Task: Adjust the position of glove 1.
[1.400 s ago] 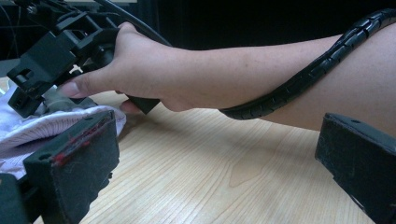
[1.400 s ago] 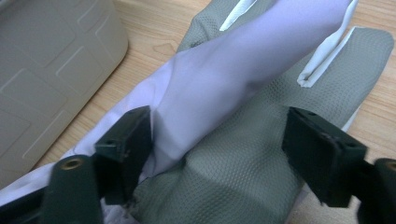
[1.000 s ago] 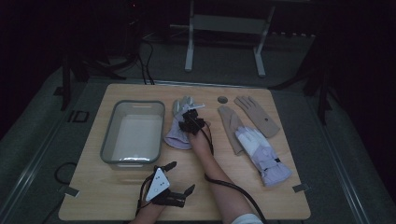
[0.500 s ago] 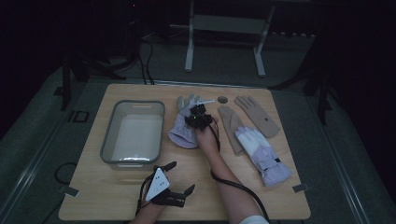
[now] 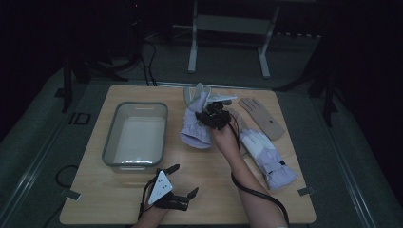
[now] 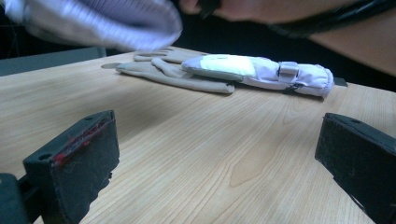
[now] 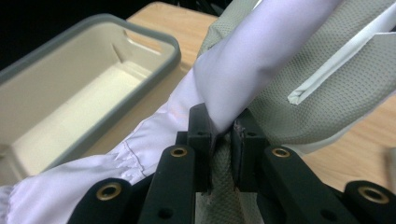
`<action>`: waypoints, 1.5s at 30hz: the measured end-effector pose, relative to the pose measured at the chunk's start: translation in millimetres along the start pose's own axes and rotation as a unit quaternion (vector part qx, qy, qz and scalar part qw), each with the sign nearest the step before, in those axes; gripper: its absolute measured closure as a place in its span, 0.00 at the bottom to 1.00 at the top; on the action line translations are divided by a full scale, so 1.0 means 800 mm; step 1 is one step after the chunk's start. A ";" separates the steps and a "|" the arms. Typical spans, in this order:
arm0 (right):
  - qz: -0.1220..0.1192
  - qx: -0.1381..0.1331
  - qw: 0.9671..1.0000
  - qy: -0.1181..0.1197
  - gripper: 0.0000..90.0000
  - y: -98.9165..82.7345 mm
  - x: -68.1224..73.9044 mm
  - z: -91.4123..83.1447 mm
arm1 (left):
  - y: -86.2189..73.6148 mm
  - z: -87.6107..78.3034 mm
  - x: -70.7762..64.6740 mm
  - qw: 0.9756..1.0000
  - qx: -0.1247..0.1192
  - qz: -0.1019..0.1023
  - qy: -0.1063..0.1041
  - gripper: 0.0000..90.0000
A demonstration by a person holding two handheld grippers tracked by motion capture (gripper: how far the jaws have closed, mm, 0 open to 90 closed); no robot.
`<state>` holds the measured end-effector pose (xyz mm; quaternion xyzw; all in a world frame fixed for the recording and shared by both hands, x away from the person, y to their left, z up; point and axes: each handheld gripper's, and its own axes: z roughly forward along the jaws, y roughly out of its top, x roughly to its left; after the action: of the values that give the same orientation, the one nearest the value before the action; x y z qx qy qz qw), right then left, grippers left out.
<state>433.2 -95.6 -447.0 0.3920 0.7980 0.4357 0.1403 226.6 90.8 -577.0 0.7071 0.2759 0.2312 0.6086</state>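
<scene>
A lavender and grey ski glove (image 5: 196, 129) hangs above the table's middle, cuff down and fingers up. My right gripper (image 5: 212, 116) is shut on it. In the right gripper view the jaws (image 7: 223, 135) pinch a fold of the glove (image 7: 261, 60) where white fabric meets grey mesh. Its mate, a second lavender glove (image 5: 264, 153), lies flat at the right, also seen from the left gripper (image 6: 252, 70). My left gripper (image 5: 184, 181) rests near the front edge, open, with bare wood between its jaws (image 6: 215, 163).
A grey-rimmed tub (image 5: 110, 137) stands at the left of the table, close beside the held glove (image 7: 154, 37). A beige glove (image 5: 262, 118) lies at the far right, and another beige glove (image 6: 177, 77) lies partly under the lavender mate.
My right gripper has risen and drifted a little toward the far right, lifting the lavender glove off the table. The left gripper has stayed put.
</scene>
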 end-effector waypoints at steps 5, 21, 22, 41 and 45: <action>-0.028 -0.012 1.000 -0.005 0.89 0.008 0.008 -0.035 | 0.000 0.000 0.000 1.000 0.001 0.001 0.001 0.00; -0.064 0.008 0.998 -0.015 0.89 -0.050 0.018 -0.074 | 0.000 0.000 -0.001 1.000 0.000 0.002 0.005 0.00; -0.064 0.008 0.998 -0.015 0.89 -0.050 0.018 -0.074 | 0.000 0.000 -0.001 1.000 0.000 0.002 0.005 0.00; -0.050 0.081 0.995 -0.035 0.69 -0.119 -0.027 0.031 | 0.000 -0.001 -0.001 1.000 -0.001 0.003 0.003 0.00; -0.037 0.093 0.994 -0.034 0.53 -0.119 -0.033 0.036 | 0.000 0.000 -0.001 1.000 -0.001 0.003 0.003 0.00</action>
<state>418.6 -128.7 -543.7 0.3879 0.8441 0.3403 0.1459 225.6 90.4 -577.1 0.7068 0.2751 0.2354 0.6077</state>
